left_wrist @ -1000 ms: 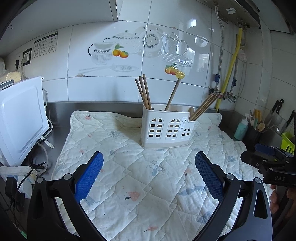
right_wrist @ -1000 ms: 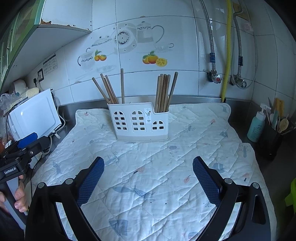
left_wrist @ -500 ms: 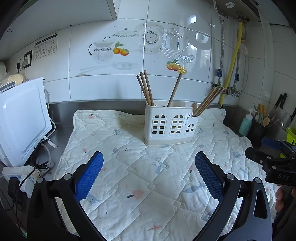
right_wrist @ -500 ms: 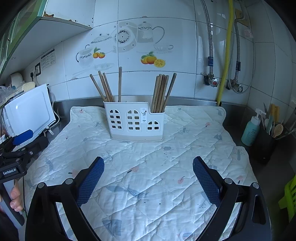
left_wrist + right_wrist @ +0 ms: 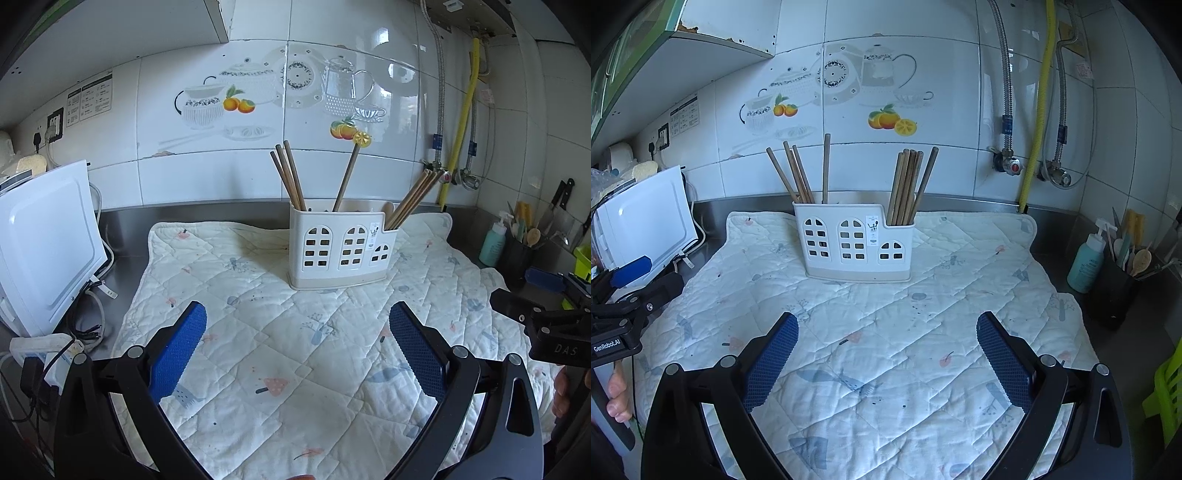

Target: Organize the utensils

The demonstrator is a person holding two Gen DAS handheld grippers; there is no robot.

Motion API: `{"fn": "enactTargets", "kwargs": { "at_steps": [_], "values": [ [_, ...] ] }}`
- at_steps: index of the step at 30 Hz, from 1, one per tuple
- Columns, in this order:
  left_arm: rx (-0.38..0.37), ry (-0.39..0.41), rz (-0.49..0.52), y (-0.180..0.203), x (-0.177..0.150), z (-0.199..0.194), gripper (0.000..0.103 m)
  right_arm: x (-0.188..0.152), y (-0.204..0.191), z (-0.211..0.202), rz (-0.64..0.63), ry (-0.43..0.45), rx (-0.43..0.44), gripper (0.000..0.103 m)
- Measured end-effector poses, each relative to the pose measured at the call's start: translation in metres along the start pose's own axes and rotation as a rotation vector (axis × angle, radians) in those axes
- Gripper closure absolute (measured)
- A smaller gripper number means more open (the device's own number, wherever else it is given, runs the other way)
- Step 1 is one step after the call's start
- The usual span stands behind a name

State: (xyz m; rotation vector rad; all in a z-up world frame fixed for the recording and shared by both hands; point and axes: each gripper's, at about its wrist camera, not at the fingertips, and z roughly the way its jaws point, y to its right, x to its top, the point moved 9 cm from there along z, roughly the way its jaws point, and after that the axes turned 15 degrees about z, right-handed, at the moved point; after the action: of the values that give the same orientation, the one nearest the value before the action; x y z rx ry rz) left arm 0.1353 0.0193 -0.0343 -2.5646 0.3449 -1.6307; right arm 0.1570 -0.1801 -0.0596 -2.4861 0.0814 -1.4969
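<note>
A white utensil holder (image 5: pixel 341 247) with arched window cut-outs stands upright at the back of a quilted mat (image 5: pixel 280 343); it also shows in the right wrist view (image 5: pixel 855 245). Wooden chopsticks (image 5: pixel 796 175) lean in its left compartment, a single stick (image 5: pixel 826 168) in the middle, and a bundle (image 5: pixel 908 184) in the low right compartment. In the left view the middle stick has an orange-slice top (image 5: pixel 362 138). My left gripper (image 5: pixel 297 345) is open and empty above the mat. My right gripper (image 5: pixel 886 347) is open and empty above the mat.
A white appliance (image 5: pixel 44 243) with cables stands at the left edge. A teal pump bottle (image 5: pixel 1086 264) and a black pot of utensils (image 5: pixel 1115 288) stand at the right. Knives (image 5: pixel 561 199) hang on the right wall. A yellow hose (image 5: pixel 1036 110) runs down the tiles.
Both grippers have drawn back from the holder and shifted slightly left; the holder looks smaller and more of the mat shows. Both stay open and empty.
</note>
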Motion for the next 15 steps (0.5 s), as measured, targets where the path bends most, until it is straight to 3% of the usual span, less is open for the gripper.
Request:
{"fn": "enactTargets", "kwargs": {
  "at_steps": [15],
  "values": [
    [0.002, -0.013, -0.003, 0.0000, -0.0030, 0.0015, 0.005, -0.0005, -0.0001, 0.0008, 0.000, -0.001, -0.003, 0.009]
  ]
}}
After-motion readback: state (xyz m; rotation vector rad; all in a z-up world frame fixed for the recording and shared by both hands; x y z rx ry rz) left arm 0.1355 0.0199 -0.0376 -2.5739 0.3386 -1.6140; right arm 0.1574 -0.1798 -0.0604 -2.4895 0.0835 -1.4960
